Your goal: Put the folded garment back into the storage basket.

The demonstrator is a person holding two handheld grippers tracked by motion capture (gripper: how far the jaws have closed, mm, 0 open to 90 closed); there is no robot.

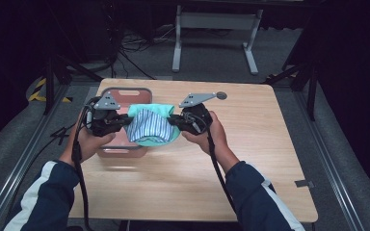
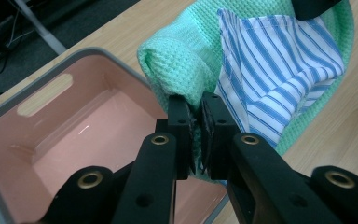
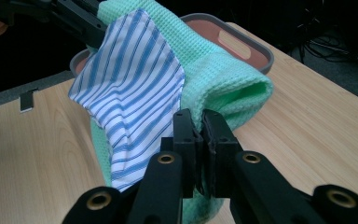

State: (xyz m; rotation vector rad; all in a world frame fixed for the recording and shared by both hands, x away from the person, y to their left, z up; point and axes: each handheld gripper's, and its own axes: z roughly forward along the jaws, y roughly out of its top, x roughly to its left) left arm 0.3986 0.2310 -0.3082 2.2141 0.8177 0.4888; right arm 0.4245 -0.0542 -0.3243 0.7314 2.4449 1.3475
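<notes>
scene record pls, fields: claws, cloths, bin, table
left claw: shut on green cloth
right claw: shut on green cloth
green cloth: waffle weave, held up between both claws, sagging in the middle
striped cloth: blue and white, lying in the green cloth's sag
bin: pink, grey rim, interior looks empty, under the left side of the cloths
table: light wood

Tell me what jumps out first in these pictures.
A mint-green waffle cloth with a blue-and-white striped cloth lying in it hangs between the two grippers near the table's far left. The left gripper and right gripper each pinch an edge of the bundle. Just beside and partly under it sits a pink bin with a grey rim, showing nothing inside.
</notes>
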